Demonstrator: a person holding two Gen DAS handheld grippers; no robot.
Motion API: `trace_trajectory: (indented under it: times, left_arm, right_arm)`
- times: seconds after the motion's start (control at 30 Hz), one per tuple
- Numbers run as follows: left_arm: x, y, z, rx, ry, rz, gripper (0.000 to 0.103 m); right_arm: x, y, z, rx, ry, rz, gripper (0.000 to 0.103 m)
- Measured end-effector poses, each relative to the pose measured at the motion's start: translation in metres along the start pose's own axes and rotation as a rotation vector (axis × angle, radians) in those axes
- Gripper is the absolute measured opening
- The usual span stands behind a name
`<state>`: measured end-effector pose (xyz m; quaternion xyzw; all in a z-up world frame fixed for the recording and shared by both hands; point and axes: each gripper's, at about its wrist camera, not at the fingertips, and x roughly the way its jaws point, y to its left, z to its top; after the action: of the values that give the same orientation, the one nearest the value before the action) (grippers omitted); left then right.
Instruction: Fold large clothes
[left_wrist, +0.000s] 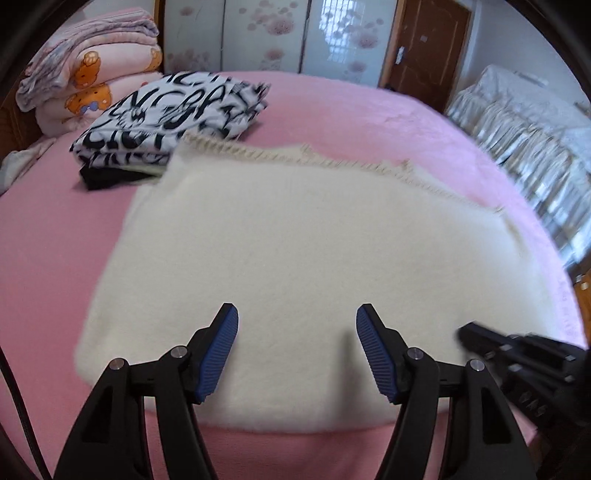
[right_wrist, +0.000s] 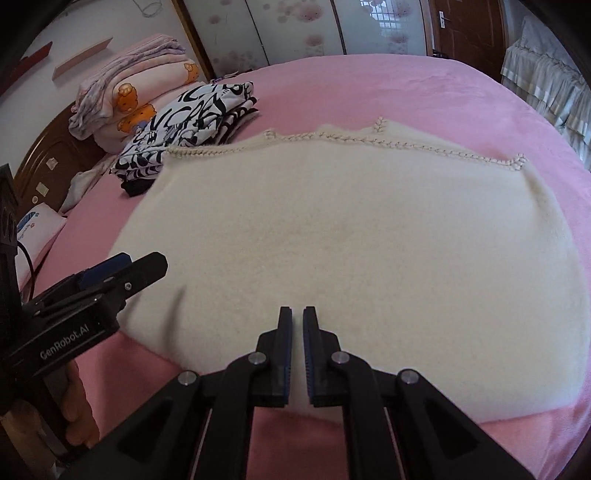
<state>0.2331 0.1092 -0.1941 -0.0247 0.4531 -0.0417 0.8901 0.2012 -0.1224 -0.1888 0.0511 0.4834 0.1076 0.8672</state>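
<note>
Your left gripper (left_wrist: 297, 321) is wide open, blue pads (left_wrist: 219, 354) spread over the near part of the cream garment (left_wrist: 295, 240), nothing between them. Your right gripper (right_wrist: 297, 317) is nearly closed, only a thin slit between the pads, also over the near edge; can't tell if it pinches any fabric. In the right view the left gripper (right_wrist: 122, 269) sits at the garment's left edge, body marked "GenRobot.AI".

The garment lies flat on the pink bed (left_wrist: 55, 240), braided trim (right_wrist: 369, 142) along its far edge. Its far-left corner touches or overlaps a folded black-and-white stack (left_wrist: 173, 114); the lettering print there is not legible. Behind that, pink quilts (left_wrist: 110, 74) with orange bear figures.
</note>
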Motion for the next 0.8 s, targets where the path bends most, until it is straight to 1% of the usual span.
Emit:
trace_trajectory:
  times: [0.03,0.07,0.1,0.13,0.23,0.27,0.33,0.4,0.43,0.5,0.53,0.57,0.67,0.7,0.8]
  left_arm:
    - [0.010,0.008,-0.003,-0.003,0.034,0.041,0.065]
    - [0.015,0.020,-0.007,-0.015,0.056,0.059,0.067]
    - [0.016,0.034,-0.009,-0.038,0.058,0.040,0.067]
    - [0.012,0.047,-0.012,-0.055,0.050,0.042,0.067]
    - [0.002,0.082,-0.019,-0.075,0.043,0.113,0.066]
    - [-0.001,0.092,-0.021,-0.088,0.040,0.115,0.065]
    - [-0.007,0.105,-0.024,-0.110,0.039,0.078,0.058]
    - [-0.009,0.106,-0.026,-0.103,0.040,0.082,0.058]
    - [-0.010,0.103,-0.026,-0.095,0.041,0.095,0.058]
    - [-0.008,0.099,-0.026,-0.085,0.045,0.118,0.058]
    - [-0.008,0.098,-0.026,-0.088,0.046,0.124,0.058]
    - [-0.009,0.098,-0.026,-0.095,0.050,0.127,0.058]
    - [-0.009,0.099,-0.024,-0.109,0.061,0.125,0.058]
    - [-0.010,0.100,-0.023,-0.112,0.065,0.122,0.058]
    - [-0.014,0.099,-0.024,-0.122,0.076,0.118,0.058]
  right_arm:
    - [0.002,-0.009,-0.003,0.014,0.007,-0.006,0.006]
    - [0.000,-0.020,-0.007,0.031,0.010,-0.018,0.005]
    - [-0.003,-0.033,-0.010,0.047,0.008,-0.031,0.002]
    - [-0.009,-0.050,-0.014,0.064,0.005,-0.051,0.001]
    - [-0.028,-0.100,-0.026,0.121,-0.004,-0.133,0.001]
    - [-0.035,-0.115,-0.031,0.140,-0.005,-0.160,0.001]
    - [-0.045,-0.140,-0.038,0.176,-0.008,-0.213,0.001]
    - [-0.051,-0.157,-0.043,0.214,-0.008,-0.250,0.001]
    - [-0.053,-0.163,-0.045,0.233,-0.011,-0.247,0.001]
    - [-0.054,-0.166,-0.046,0.258,-0.013,-0.238,0.002]
    - [-0.053,-0.163,-0.045,0.255,-0.012,-0.250,0.002]
    - [-0.052,-0.159,-0.043,0.246,-0.010,-0.261,0.005]
    - [-0.051,-0.146,-0.040,0.208,-0.003,-0.307,0.009]
    - [-0.050,-0.142,-0.039,0.197,-0.002,-0.310,0.010]
    - [-0.054,-0.132,-0.037,0.183,-0.004,-0.290,0.011]
